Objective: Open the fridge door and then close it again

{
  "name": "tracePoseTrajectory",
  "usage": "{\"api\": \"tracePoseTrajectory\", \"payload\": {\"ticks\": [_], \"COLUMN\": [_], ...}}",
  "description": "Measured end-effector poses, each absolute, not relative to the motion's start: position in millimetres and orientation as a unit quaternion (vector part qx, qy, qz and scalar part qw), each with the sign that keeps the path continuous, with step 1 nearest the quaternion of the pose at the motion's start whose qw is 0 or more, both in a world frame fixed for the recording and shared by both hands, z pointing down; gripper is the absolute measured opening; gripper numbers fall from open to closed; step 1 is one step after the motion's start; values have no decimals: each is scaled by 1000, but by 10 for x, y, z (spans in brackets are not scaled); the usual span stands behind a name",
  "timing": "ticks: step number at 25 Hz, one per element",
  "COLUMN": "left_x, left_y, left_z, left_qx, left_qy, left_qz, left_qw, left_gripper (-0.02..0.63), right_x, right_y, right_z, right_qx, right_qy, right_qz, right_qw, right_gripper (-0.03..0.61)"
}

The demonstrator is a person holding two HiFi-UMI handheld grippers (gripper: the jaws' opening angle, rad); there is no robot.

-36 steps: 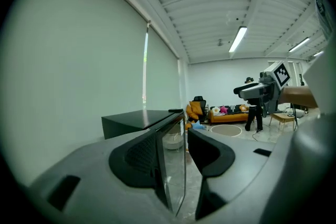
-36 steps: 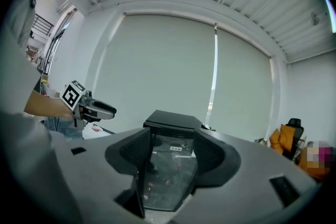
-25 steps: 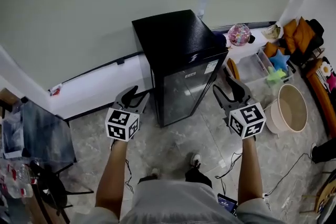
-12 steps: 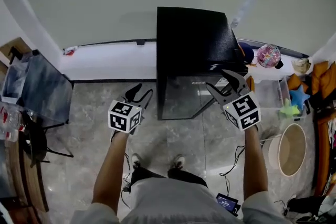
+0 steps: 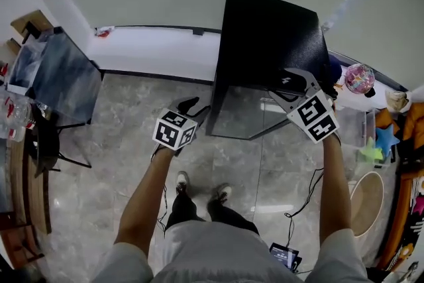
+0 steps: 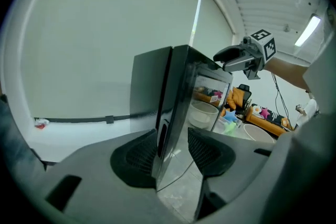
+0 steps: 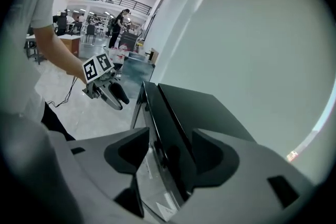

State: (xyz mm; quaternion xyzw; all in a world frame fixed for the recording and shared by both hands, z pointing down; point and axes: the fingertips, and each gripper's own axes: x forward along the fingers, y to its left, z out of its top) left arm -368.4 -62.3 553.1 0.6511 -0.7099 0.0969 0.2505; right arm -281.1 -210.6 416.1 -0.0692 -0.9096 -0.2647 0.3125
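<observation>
The black fridge point(image 5: 271, 36) stands against the wall, and its glass door point(image 5: 245, 113) looks shut against the body. My left gripper point(image 5: 193, 106) hangs low by the door's left edge with its jaws partly open. In the left gripper view that edge and its dark handle recess point(image 6: 160, 139) show in the gap of the left gripper point(image 6: 172, 136), beyond the pads. My right gripper point(image 5: 291, 86) is at the fridge's top right front corner. Its jaws have just been opening. The door's edge point(image 7: 157, 128) lies in the gap of the right gripper point(image 7: 170, 136), untouched by the pads.
A dark glass-topped table point(image 5: 63, 79) stands at the left. At the right are a pink ball point(image 5: 360, 78), a clear bin with toys point(image 5: 371, 136) and a beige tub point(image 5: 366, 202). Cables point(image 5: 298, 209) trail over the tiled floor by my feet.
Both grippers have come in toward the fridge. The right one rolled and swung over to the top right front corner, jaws wider. The left one sank beside the door's left edge.
</observation>
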Motion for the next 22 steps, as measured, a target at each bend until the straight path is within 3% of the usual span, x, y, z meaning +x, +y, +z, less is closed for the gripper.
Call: {"api": "tracePoseTrajectory", "payload": {"ticks": [22], "left_x": [-3707], "left_y": [-1106], "left_z": [6177], "left_qx": [728], "left_qy": [-612], "left_qz": [125], "left_qw": [283], "left_gripper": [163], "right_x": [-2995], "right_y": [-2070], "right_z": [4367], "right_qx": [-58], "right_qy": [-874], "right_qz": [-299], "right_qw": [380], "right_gripper": [219]}}
